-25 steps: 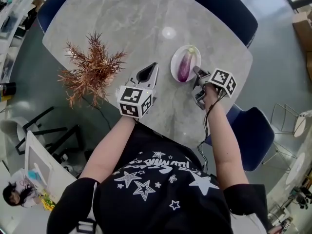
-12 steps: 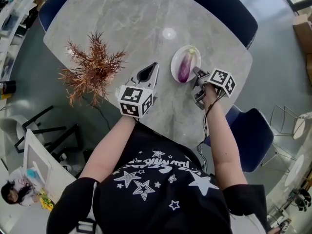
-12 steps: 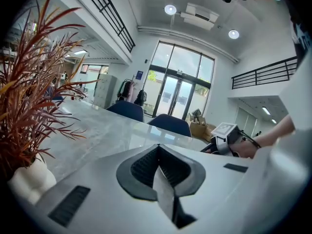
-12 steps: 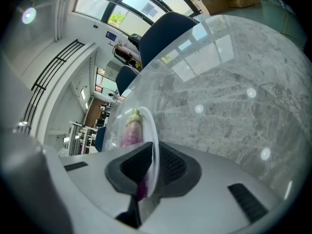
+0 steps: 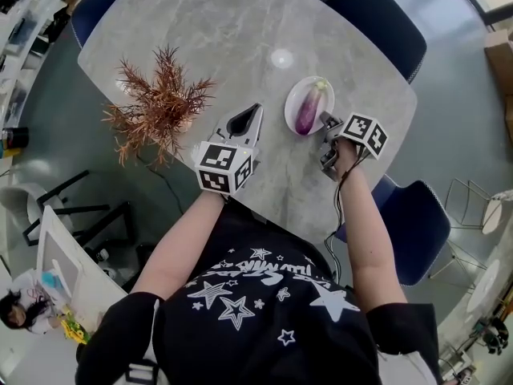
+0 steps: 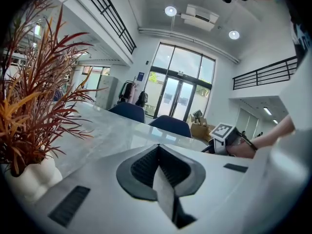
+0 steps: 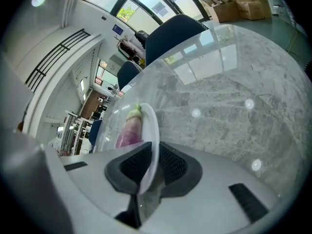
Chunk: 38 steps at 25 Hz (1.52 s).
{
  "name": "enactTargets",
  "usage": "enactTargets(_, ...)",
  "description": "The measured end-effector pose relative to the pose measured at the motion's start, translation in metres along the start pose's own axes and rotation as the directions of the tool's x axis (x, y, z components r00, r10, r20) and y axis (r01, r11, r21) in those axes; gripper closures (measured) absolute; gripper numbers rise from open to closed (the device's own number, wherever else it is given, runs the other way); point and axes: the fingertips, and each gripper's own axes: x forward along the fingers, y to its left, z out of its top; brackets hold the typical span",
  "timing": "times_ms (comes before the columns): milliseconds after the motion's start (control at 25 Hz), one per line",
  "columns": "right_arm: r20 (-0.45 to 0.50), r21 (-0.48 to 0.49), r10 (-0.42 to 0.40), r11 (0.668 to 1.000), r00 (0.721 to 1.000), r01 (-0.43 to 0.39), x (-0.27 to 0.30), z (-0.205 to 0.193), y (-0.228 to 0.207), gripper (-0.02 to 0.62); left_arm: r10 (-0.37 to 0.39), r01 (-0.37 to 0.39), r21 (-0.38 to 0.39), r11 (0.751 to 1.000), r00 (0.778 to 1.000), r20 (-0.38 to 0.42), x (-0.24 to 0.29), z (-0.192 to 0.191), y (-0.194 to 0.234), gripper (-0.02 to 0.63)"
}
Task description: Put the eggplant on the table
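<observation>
A purple eggplant lies on a small white plate at the right side of the grey marble table. My right gripper is shut on the plate's near rim. In the right gripper view the plate stands edge-on between the jaws, with the eggplant on its left side. My left gripper rests low over the table left of the plate, shut with nothing in it. In the left gripper view its pads meet along one line.
A dried reddish plant in a white pot stands on the table left of the left gripper. Blue chairs ring the table's far and right sides. The table's near edge runs just under both grippers.
The head view has shifted slightly. Both grippers, the plate and the eggplant keep their places relative to each other.
</observation>
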Motion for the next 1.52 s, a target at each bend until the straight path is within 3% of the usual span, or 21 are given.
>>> enactTargets(320,0.024,-0.011,-0.002,1.000,1.000,0.002,-0.003,0.001,-0.002,0.526,0.017,-0.017,0.000,1.000,1.000,0.004,-0.012,-0.001,0.004,0.598)
enactTargets(680,0.020,-0.014,0.027,1.000,0.999,-0.026,-0.024,-0.003,-0.001,0.527,0.023,-0.023,0.007,1.000,1.000,0.014,-0.020,0.003,-0.007,0.598)
enactTargets(960,-0.012,-0.144,0.067,0.987,0.998,-0.068,-0.049,-0.019,0.016,0.528,0.042,-0.042,0.010,0.999,0.998,0.039,-0.032,0.007,-0.034,0.598)
enactTargets(1320,-0.065,-0.327,0.167,0.928,0.984,-0.180,-0.093,-0.033,0.044,0.529,0.105,-0.107,0.008,0.994,0.990,0.093,-0.061,0.001,-0.078,0.598)
enactTargets(1520,-0.084,-0.390,0.213,0.892,0.973,-0.229,-0.115,-0.038,0.057,0.563,0.137,-0.140,0.016,0.990,0.983,0.123,-0.077,0.003,-0.097,0.598)
